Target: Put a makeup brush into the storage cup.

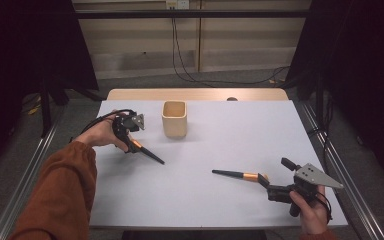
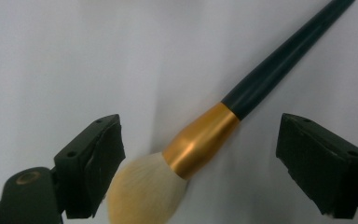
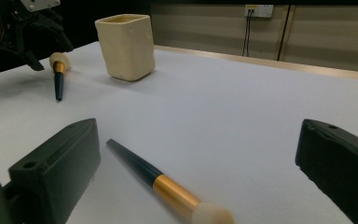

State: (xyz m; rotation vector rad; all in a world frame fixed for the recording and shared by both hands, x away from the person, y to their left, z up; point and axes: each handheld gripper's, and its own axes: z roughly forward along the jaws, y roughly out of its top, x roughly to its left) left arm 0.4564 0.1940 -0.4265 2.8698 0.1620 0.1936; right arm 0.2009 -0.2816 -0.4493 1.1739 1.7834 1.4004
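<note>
**Two makeup brushes on a white table, one under each gripper**

The table [image 1: 230,130] has a smooth, matte white top with a light wooden edge at the far side; behind it are a beige wall, hanging black cables and dark curtains at both sides. Near the far middle stands a cream cup [image 1: 174,119] with a square mouth, rounded corners and thick matte walls. What is inside the cup cannot be seen.

Two brushes lie flat on the top, well apart. Each has a slim dark handle, a shiny golden ferrule and a soft, round, pale bristle head. The left brush [image 2: 200,140] lies in front of the cup, a little to the left. The left gripper [image 1: 128,134] is over its bristle end; the jaws stand wide apart on both sides of the ferrule, and the pads [image 2: 103,161] do not press on it, although one is very close to the bristles. The right brush [image 3: 168,189] lies near the front right corner, handle pointing left. The right gripper [image 1: 266,179] is at its bristle end, jaws also wide apart, with the brush lying free between them.
</note>
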